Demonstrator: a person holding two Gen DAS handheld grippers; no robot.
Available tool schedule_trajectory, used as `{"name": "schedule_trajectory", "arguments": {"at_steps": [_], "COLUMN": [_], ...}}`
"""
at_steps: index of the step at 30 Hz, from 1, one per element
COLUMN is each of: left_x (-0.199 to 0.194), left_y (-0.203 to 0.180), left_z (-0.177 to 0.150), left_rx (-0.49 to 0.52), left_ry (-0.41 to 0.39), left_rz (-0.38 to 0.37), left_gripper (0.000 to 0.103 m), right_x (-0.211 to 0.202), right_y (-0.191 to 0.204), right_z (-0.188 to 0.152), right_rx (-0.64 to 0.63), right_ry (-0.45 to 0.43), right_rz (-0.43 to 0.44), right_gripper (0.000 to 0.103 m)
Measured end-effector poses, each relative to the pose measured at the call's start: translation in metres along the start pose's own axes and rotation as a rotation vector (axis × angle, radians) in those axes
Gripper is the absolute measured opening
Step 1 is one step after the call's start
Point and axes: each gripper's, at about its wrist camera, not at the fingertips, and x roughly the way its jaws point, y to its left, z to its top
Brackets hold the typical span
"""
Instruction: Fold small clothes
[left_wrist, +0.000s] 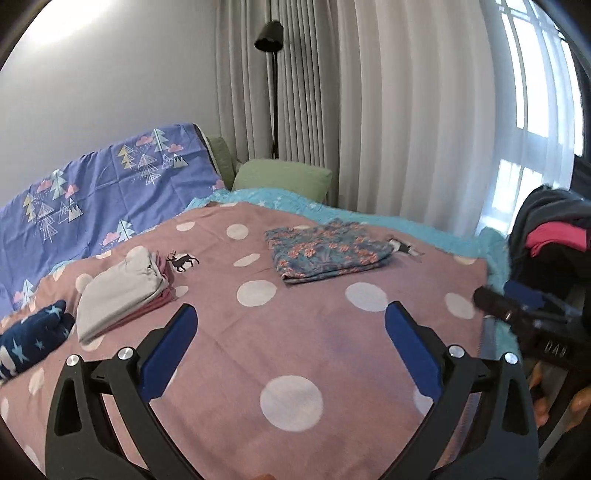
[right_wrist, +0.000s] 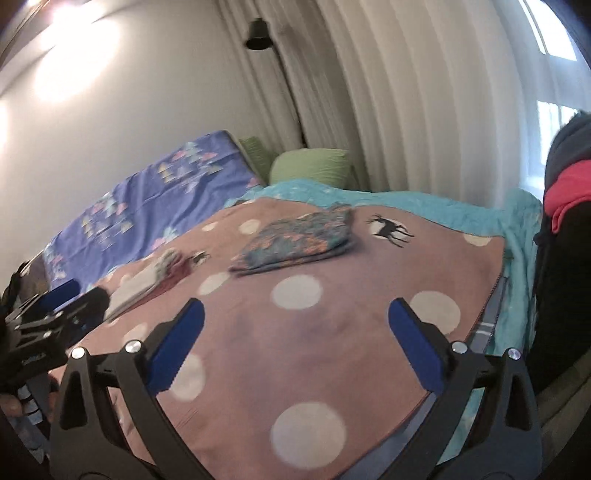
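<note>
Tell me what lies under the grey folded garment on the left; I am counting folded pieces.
Under the grey garment pink fabric shows along its right edge, at least one folded piece. How many pink pieces there are stays covered.

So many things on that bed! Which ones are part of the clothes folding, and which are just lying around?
Part of the job:
- floral folded garment
- grey and pink folded stack
- navy star-print garment
- left gripper, open
- right gripper, open

Just lying about:
- pink dotted cover
- green pillow
- black floor lamp
- white curtains
</note>
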Motion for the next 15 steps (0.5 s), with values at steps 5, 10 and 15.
{"name": "schedule_trajectory", "arguments": {"at_steps": [5,10,15], "left_x": [-0.031,-0.057,-0.077], "left_y": [0.004,0.009,0.019], "left_z": [-0.010,-0.025,-0.039], "left_rx": [-0.054,-0.077,-0.086], "left_ry": [-0.024,-0.020,-0.023], "left_rz": [0.028,0.059,0.078], "left_gripper": [0.102,0.102,0.102], "right_x": [-0.029,-0.041,-0.046], "right_y": [0.043,0.068,0.082], "right_z": [-0.008,-0.016,-0.018], "right_rx": [-0.144,-0.191,-0.226], "right_ry": [-0.076,-0.048,0.017], "right_rz": [-0.033,-0.024,-0.028], "right_gripper": [0.101,0.101,0.101]}}
